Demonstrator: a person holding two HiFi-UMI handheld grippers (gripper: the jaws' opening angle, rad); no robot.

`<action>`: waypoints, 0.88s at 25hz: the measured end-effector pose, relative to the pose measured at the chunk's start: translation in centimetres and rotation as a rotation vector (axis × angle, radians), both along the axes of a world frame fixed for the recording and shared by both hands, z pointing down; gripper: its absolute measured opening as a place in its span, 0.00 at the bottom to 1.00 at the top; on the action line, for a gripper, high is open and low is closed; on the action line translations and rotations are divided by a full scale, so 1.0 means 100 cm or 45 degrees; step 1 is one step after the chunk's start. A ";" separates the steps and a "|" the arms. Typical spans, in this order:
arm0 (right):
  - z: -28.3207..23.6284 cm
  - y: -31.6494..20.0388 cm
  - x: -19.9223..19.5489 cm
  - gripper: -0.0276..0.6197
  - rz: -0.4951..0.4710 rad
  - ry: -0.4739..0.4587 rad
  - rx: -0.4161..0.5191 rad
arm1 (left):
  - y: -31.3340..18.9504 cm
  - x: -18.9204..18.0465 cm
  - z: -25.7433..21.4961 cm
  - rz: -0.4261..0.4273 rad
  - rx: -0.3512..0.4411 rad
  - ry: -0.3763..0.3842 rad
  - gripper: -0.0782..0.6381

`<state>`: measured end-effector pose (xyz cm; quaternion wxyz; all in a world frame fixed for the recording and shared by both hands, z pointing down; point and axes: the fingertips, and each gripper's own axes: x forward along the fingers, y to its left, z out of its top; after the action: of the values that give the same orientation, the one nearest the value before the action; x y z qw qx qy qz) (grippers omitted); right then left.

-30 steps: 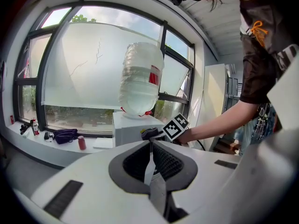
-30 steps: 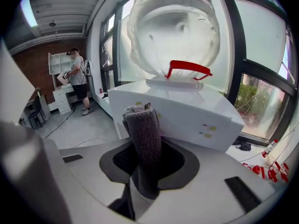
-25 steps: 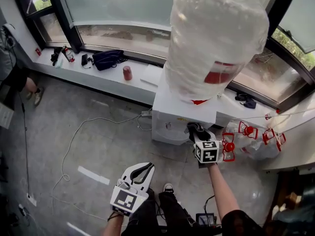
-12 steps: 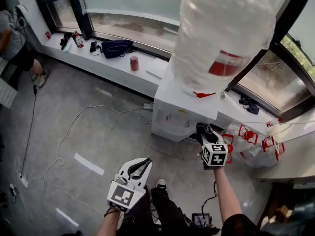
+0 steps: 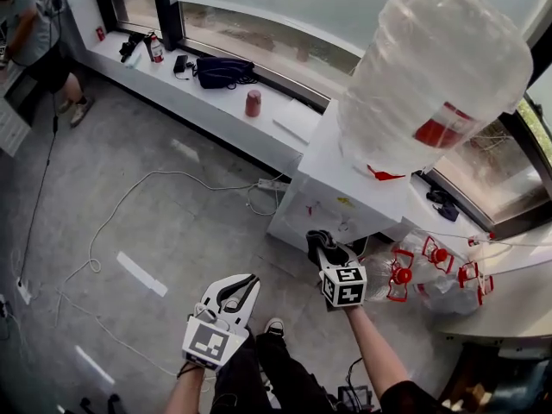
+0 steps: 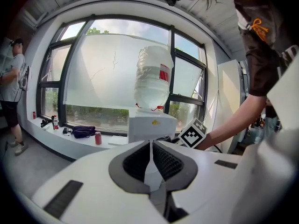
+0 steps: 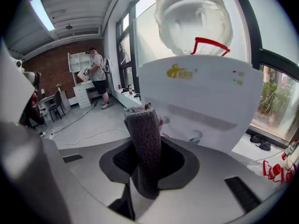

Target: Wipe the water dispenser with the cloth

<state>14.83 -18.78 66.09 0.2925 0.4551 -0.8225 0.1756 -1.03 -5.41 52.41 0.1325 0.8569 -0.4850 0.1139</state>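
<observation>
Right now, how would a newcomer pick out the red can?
Start at the water dispenser and follow the white window ledge leftward. The red can stands upright there, between the dispenser and a dark bag: a short red cylinder standing alone.

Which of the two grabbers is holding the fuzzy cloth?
The right gripper: its jaws pinch the dark cloth close to the water dispenser. The left gripper, farther from the dispenser, has its jaws together and empty.

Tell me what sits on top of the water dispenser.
A big clear water bottle stands upside down on the white dispenser. Its neck is covered where it enters the top.
</observation>
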 end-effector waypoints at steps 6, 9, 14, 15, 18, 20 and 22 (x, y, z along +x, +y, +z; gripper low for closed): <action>0.040 -0.023 -0.068 0.21 -0.011 -0.017 -0.006 | -0.011 -0.035 0.017 -0.030 0.037 0.014 0.15; 0.055 -0.043 -0.094 0.21 0.005 -0.024 0.012 | -0.015 -0.053 0.028 -0.032 0.037 0.006 0.15; 0.076 -0.073 -0.109 0.21 0.081 -0.018 0.035 | -0.029 -0.076 0.036 -0.038 0.062 0.004 0.15; 0.080 -0.078 -0.106 0.21 0.117 -0.018 0.034 | -0.032 -0.080 0.038 -0.037 0.066 0.005 0.15; 0.093 -0.091 -0.090 0.21 0.219 -0.026 0.021 | -0.038 -0.085 0.043 -0.022 0.067 -0.004 0.15; 0.101 -0.092 -0.082 0.20 0.225 -0.003 0.011 | -0.040 -0.084 0.049 -0.010 0.058 -0.004 0.15; 0.110 -0.091 -0.070 0.20 0.246 0.038 -0.001 | -0.039 -0.083 0.059 0.001 0.036 -0.004 0.15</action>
<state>7.79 -27.84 77.09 0.2867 0.5349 -0.7701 0.1964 -9.31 -9.30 58.26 0.1195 0.8587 -0.4864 0.1085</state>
